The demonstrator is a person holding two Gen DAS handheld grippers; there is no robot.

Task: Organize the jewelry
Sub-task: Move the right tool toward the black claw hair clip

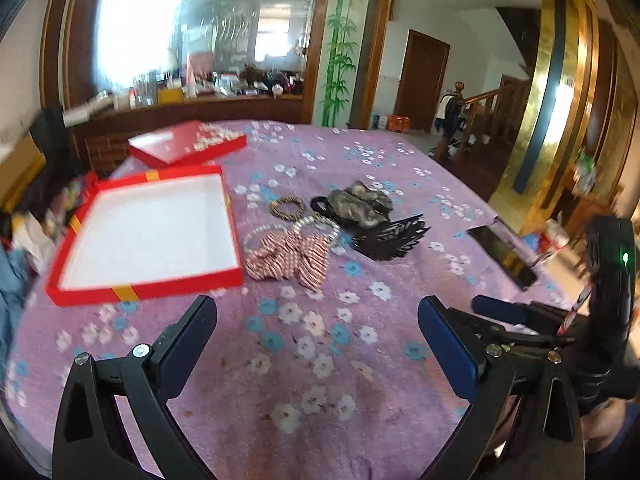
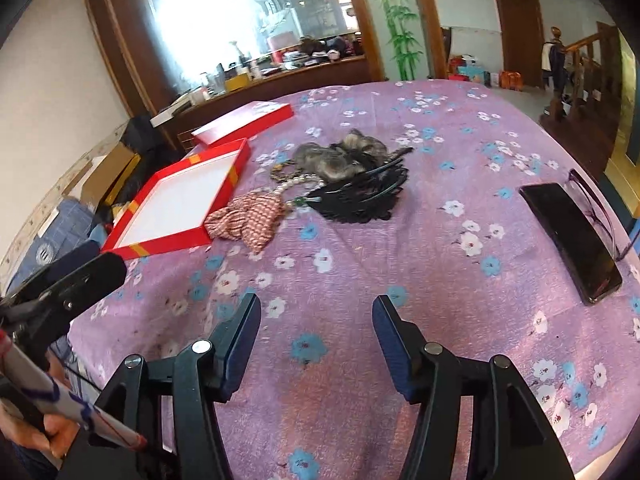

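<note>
An open red box (image 1: 148, 236) (image 2: 180, 204) with a white floor lies at the table's left. Beside its right wall sits a heap of accessories: a red-and-white striped scrunchie (image 1: 286, 258) (image 2: 250, 216), a pearl bracelet (image 1: 316, 226) (image 2: 298, 182), a dark bead bracelet (image 1: 286, 206), a grey furry hair tie (image 1: 360, 200) (image 2: 336, 158) and black hair combs (image 1: 388, 238) (image 2: 360, 196). My left gripper (image 1: 318, 318) is open over bare cloth, short of the scrunchie. My right gripper (image 2: 316, 316) is open with nothing between its fingers, well short of the heap.
The red box lid (image 1: 186, 146) (image 2: 244, 122) lies behind the box. A black phone (image 1: 502, 256) (image 2: 572, 240) and glasses (image 2: 600, 212) lie at the right on the purple flowered tablecloth (image 1: 320, 360). A cluttered counter (image 1: 200, 96) stands beyond the table.
</note>
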